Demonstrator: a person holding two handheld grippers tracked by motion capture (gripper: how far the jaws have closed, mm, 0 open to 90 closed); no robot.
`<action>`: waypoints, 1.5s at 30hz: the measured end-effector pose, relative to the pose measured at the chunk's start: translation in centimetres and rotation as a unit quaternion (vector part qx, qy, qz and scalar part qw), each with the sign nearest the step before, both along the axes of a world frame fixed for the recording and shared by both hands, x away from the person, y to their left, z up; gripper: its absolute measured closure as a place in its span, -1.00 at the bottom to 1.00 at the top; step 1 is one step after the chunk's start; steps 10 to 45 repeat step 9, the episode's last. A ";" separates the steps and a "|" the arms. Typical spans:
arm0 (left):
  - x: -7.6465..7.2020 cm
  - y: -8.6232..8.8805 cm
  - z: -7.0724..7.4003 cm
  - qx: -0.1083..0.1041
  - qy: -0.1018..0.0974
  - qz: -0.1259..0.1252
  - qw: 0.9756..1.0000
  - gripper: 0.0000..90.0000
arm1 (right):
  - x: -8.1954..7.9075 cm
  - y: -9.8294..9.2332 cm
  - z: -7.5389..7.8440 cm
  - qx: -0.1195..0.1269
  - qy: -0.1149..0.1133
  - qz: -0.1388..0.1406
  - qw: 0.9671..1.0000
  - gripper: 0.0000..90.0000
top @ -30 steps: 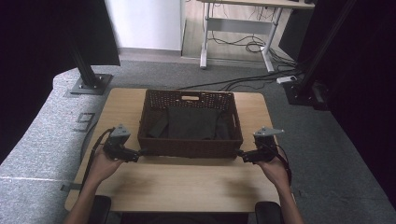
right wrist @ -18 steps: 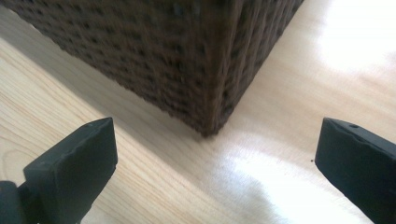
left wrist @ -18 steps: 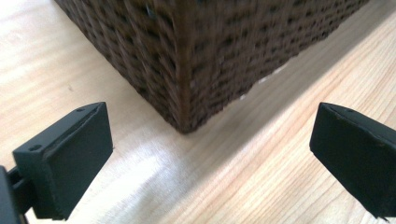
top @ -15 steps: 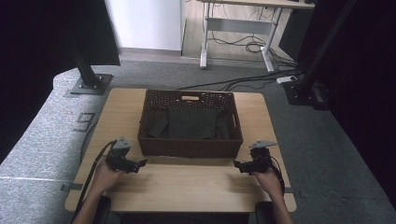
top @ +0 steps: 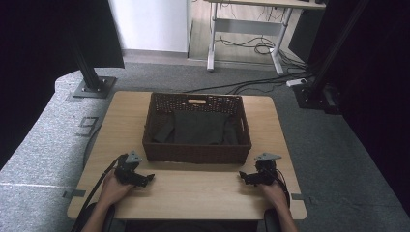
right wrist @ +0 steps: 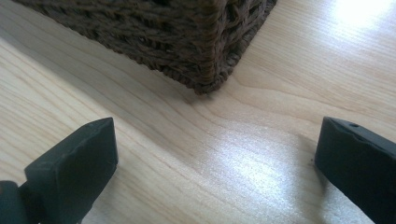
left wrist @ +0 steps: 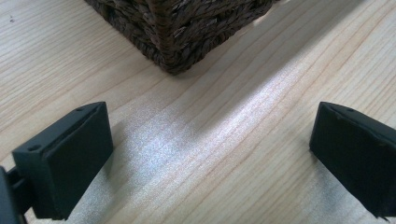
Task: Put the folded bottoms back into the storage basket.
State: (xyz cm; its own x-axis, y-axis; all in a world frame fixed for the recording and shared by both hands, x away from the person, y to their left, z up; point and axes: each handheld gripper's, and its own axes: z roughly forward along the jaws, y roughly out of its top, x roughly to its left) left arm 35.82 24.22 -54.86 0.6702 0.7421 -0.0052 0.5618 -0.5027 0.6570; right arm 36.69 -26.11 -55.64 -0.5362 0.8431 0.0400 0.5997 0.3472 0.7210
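Note:
A dark brown woven basket (top: 196,153) stands in the middle of the wooden table (top: 193,193), with a dark folded cloth (top: 198,126) lying inside it. My left gripper (top: 149,179) rests on the table just off the basket's near left corner (left wrist: 175,60), jaws wide apart and empty (left wrist: 210,163). On the other side my right gripper (top: 243,177) sits low by the near right corner (right wrist: 210,79), also open with bare wood between its jaws (right wrist: 215,172). A hand holds each gripper from the table's near edge.
The basket has a cut-out handle (top: 196,101) in its far wall. A strip of bare table runs between the basket and the near edge. Black stand bases (top: 92,87) and floor cables (top: 251,48) lie beyond the table on grey carpet.
Both grippers have drawn back from the basket's sides toward the near edge and come down onto the table. The basket and cloth have stayed put.

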 end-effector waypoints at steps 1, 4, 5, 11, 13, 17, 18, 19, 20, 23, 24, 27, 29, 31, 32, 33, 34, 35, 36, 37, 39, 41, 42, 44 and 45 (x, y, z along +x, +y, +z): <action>0.0 0.0 0.0 0.000 0.000 0.000 1.000 -1.00 | 0.0 0.1 0.0 -0.005 -0.002 -0.001 1.000 -1.00; 0.0 0.0 0.0 0.000 0.000 0.000 1.000 -1.00 | 0.0 0.4 -0.1 -0.016 -0.004 0.002 1.000 -1.00; 0.0 0.0 0.0 0.000 0.001 0.001 1.000 -1.00 | -0.1 0.4 -0.1 -0.016 -0.004 0.001 1.000 -1.00; -0.1 0.0 0.0 0.000 0.000 0.006 1.000 -1.00 | -0.1 0.4 -0.1 -0.016 -0.004 0.001 1.000 -1.00; -0.1 0.0 0.0 0.000 0.000 0.006 1.000 -1.00 | -0.1 0.4 -0.1 -0.016 -0.004 0.001 1.000 -1.00; -0.1 0.0 0.0 0.000 0.000 0.006 1.000 -1.00 | -0.1 0.4 -0.1 -0.016 -0.004 0.001 1.000 -1.00; -0.1 0.0 0.0 0.000 0.000 0.006 1.000 -1.00 | -0.1 0.4 -0.1 -0.016 -0.004 0.001 1.000 -1.00; -0.1 0.0 0.0 0.000 0.000 0.006 1.000 -1.00 | -0.1 0.4 -0.1 -0.016 -0.004 0.001 1.000 -1.00; -0.1 0.0 0.0 0.000 0.000 0.006 1.000 -1.00 | -0.1 0.4 -0.1 -0.016 -0.004 0.001 1.000 -1.00; -0.1 0.0 0.0 0.000 0.000 0.006 1.000 -1.00 | -0.1 0.4 -0.1 -0.016 -0.004 0.001 1.000 -1.00; -0.1 0.0 0.0 0.000 0.000 0.006 1.000 -1.00 | -0.1 0.4 -0.1 -0.016 -0.004 0.001 1.000 -1.00; -0.1 0.0 0.0 0.000 0.000 0.006 1.000 -1.00 | -0.1 0.4 -0.1 -0.016 -0.004 0.001 1.000 -1.00; -0.1 0.0 0.0 0.000 0.000 0.006 1.000 -1.00 | -0.1 0.4 -0.1 -0.016 -0.004 0.001 1.000 -1.00; -0.1 0.0 0.0 0.000 0.000 0.006 1.000 -1.00 | -0.1 0.4 -0.1 -0.016 -0.004 0.001 1.000 -1.00; -0.1 0.0 0.0 0.000 0.000 0.006 1.000 -1.00 | -0.1 0.4 -0.1 -0.016 -0.004 0.001 1.000 -1.00; -0.1 0.0 0.0 0.000 0.000 0.006 1.000 -1.00 | -0.1 0.4 -0.1 -0.016 -0.004 0.001 1.000 -1.00; -0.1 0.0 0.0 0.000 0.000 0.006 1.000 -1.00 | -0.1 0.4 -0.1 -0.016 -0.004 0.001 1.000 -1.00; -0.1 0.0 0.0 0.000 0.000 0.006 1.000 -1.00 | -0.1 0.4 -0.1 -0.016 -0.004 0.001 1.000 -1.00; -0.1 0.0 0.0 0.000 0.000 0.006 1.000 -1.00 | -0.1 0.4 -0.1 -0.016 -0.004 0.001 1.000 -1.00; -0.1 0.0 0.0 0.000 0.000 0.006 1.000 -1.00 | -0.1 0.4 -0.1 -0.016 -0.004 0.001 1.000 -1.00; -0.1 0.0 0.0 0.000 0.000 0.006 1.000 -1.00 | -0.1 0.4 -0.1 -0.016 -0.004 0.001 1.000 -1.00; -0.1 0.0 0.0 0.000 0.000 0.006 1.000 -1.00 | -0.1 0.4 -0.1 -0.016 -0.004 0.001 1.000 -1.00; -0.1 0.0 0.0 0.000 0.000 0.006 1.000 -1.00 | -0.1 0.4 -0.1 -0.016 -0.004 0.001 1.000 -1.00; -0.1 0.0 0.0 0.000 0.000 0.006 1.000 -1.00 | -0.1 0.4 -0.1 -0.016 -0.004 0.001 1.000 -1.00; -0.1 0.0 0.0 0.000 0.000 0.006 1.000 -1.00 | -0.1 0.4 -0.1 -0.016 -0.004 0.001 1.000 -1.00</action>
